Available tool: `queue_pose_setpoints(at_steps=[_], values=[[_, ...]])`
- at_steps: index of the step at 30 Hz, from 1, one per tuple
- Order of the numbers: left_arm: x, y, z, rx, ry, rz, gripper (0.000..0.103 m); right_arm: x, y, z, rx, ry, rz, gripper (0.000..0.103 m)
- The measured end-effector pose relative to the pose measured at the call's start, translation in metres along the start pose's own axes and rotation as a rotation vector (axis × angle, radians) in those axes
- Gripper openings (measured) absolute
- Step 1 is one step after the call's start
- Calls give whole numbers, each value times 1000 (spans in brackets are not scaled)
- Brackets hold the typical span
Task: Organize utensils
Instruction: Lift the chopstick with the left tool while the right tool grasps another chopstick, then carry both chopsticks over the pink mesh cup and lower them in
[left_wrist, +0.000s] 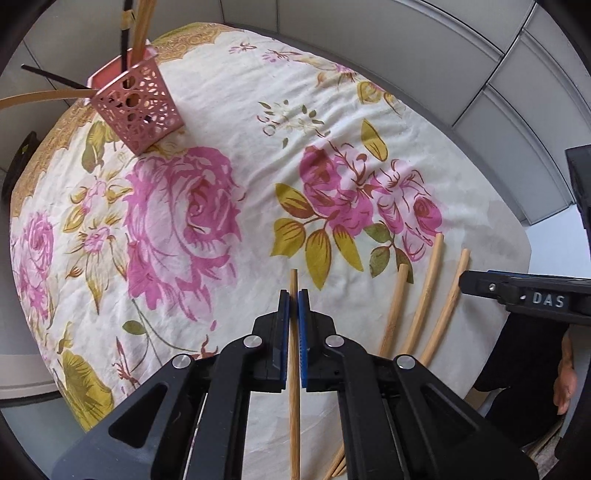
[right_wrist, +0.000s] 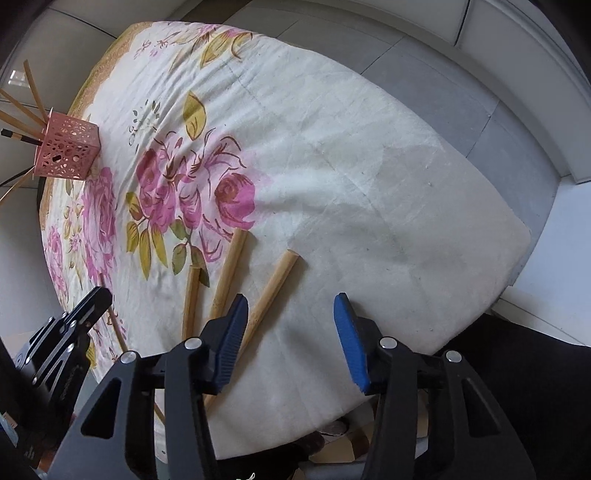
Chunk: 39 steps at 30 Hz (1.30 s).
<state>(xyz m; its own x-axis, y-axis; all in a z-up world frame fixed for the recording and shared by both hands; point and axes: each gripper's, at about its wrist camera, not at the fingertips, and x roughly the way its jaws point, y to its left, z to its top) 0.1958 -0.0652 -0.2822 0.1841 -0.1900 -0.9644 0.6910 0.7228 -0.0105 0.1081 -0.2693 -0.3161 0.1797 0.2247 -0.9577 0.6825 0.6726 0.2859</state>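
My left gripper (left_wrist: 294, 295) is shut on a thin wooden chopstick (left_wrist: 294, 369), which runs lengthwise between the blue pads and pokes out past the tips. Three more wooden chopsticks (left_wrist: 424, 291) lie fanned on the floral tablecloth to its right. In the right wrist view these chopsticks (right_wrist: 229, 273) lie just ahead and left of my right gripper (right_wrist: 291, 306). Its jaws stand apart over bare cloth; one chopstick (right_wrist: 273, 288) passes under the left finger. A pink perforated holder (left_wrist: 138, 107) with several sticks in it stands at the far left corner.
The floral tablecloth (left_wrist: 236, 96) covers a rounded table, with its edge near at the right (right_wrist: 517, 236). Grey floor and white wall lie beyond. The holder (right_wrist: 68, 151) has sticks leaning outward. A hand (left_wrist: 565, 376) shows at the lower right.
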Motion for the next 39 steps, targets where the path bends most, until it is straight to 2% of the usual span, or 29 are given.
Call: queue_pose_setpoints(at_steps=[4,5,7,10,13,16,24,33,39], values=[[-20,14,-8,-22,-44,9,4,5,18,2,-7,-37,-54,40],[-25,15,-10,-25,-54,10,4,6,23,2,-11,-53,-64,27],[-33,22,-11,-36,-77,13,4,10,34,2,-47,-78,-92,13],[-43,33,-13,-67,-115,16,4,12,43,0,-93,-129,-103,11],[-49,42,-12,-103,-164,13,4,10,42,-2,-104,-150,-43,8],[-62,47,-18,-138,-218,14,4,-5,46,-8,-145,-215,6,8],[-111,37,-33,-188,-375,22,4,-72,73,-50,-368,-459,81,8],[-162,24,-42,-236,-532,46,4,-139,83,-76,-474,-587,157,8],[-193,31,-22,-282,-610,68,3,-190,105,-67,-523,-643,233,4]])
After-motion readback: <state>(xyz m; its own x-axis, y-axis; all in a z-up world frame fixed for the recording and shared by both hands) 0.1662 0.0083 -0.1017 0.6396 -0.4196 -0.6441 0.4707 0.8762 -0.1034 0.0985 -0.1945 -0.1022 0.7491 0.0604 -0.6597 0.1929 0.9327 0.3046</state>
